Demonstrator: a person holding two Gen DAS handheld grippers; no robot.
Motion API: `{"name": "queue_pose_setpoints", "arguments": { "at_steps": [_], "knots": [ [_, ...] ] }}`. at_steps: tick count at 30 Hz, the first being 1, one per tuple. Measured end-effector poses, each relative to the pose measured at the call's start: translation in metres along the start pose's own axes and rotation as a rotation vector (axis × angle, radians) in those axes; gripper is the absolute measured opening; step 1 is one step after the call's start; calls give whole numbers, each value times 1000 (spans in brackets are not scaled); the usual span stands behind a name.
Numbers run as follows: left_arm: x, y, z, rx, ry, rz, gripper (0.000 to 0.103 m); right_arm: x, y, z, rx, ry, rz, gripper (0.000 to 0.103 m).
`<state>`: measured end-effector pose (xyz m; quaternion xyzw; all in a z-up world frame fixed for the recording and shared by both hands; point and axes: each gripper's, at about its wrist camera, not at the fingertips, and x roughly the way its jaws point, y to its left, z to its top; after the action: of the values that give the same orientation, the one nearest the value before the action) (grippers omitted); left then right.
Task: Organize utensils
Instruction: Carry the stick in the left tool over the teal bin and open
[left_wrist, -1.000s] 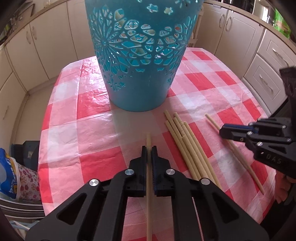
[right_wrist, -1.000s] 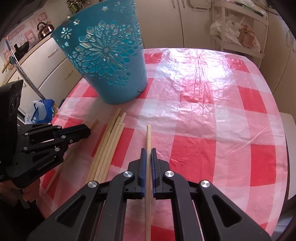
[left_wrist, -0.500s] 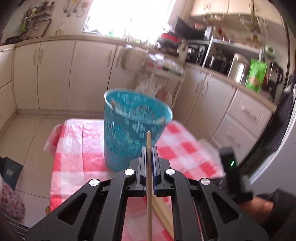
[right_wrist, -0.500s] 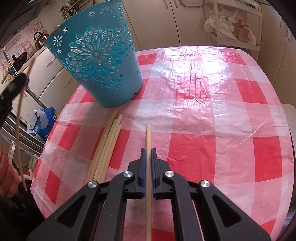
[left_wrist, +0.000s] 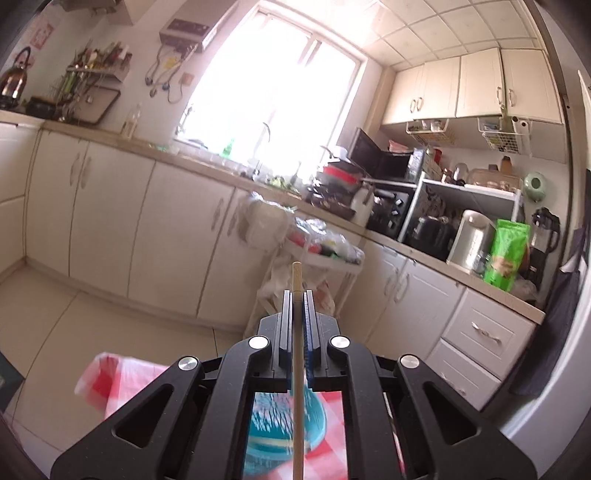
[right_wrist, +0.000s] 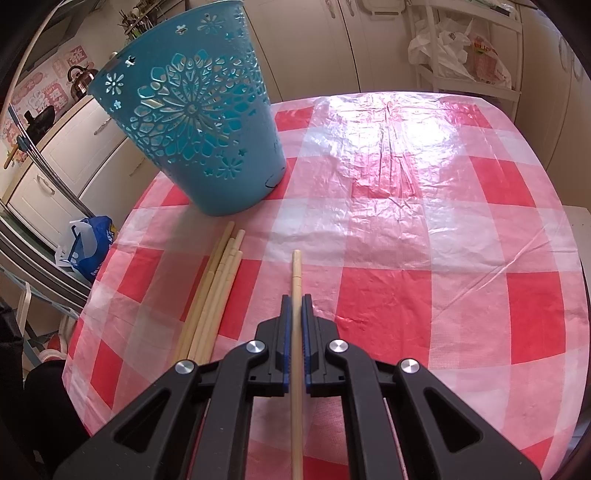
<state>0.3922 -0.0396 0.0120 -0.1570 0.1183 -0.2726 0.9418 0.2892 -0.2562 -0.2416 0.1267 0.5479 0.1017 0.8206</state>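
Left wrist view: left gripper (left_wrist: 296, 295) clamped on one wooden chopstick (left_wrist: 296, 280), tip poking past the jaws, aimed level at the kitchen counter; teal basket (left_wrist: 284, 432) blurred below. Right wrist view: right gripper (right_wrist: 296, 301) closed on a second chopstick (right_wrist: 296, 269) above the checked tablecloth (right_wrist: 424, 229). Loose chopsticks (right_wrist: 214, 291) lie bundled just beside it, near the teal basket (right_wrist: 195, 125).

Take the blue basket (right_wrist: 192, 136) as your landmark. To its right, the checked tablecloth (right_wrist: 424, 221) lies bare all the way to the far edge, so you can pass freely there. Just in front of the basket, a bundle of loose chopsticks (right_wrist: 214, 291) blocks a low sweep. Left of the basket the table ends, with cabinets (right_wrist: 74, 155) close behind.
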Motion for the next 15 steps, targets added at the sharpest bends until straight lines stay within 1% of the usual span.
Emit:
{"name": "queue_pose_setpoints", "arguments": {
  "at_steps": [3, 6, 9, 11, 15],
  "knots": [
    [23, -2, 10, -1, -48, 50, 5, 0, -2, 0, 5, 1, 7, 6],
    [44, -3, 14, 7, -78, 101, 5, 0, -3, 1, 6, 2, 12, 6],
    [60, -4, 12, 22, -91, 143, 5, 0, -4, 1, 8, 2, 15, 6],
    [73, -2, 10, 26, -78, 165, 5, -1, -4, 1, 10, 2, 16, 6],
    [94, 6, 1, 10, -8, 184, 5, -1, -5, 1, 15, 5, 20, 6]
  ]
}}
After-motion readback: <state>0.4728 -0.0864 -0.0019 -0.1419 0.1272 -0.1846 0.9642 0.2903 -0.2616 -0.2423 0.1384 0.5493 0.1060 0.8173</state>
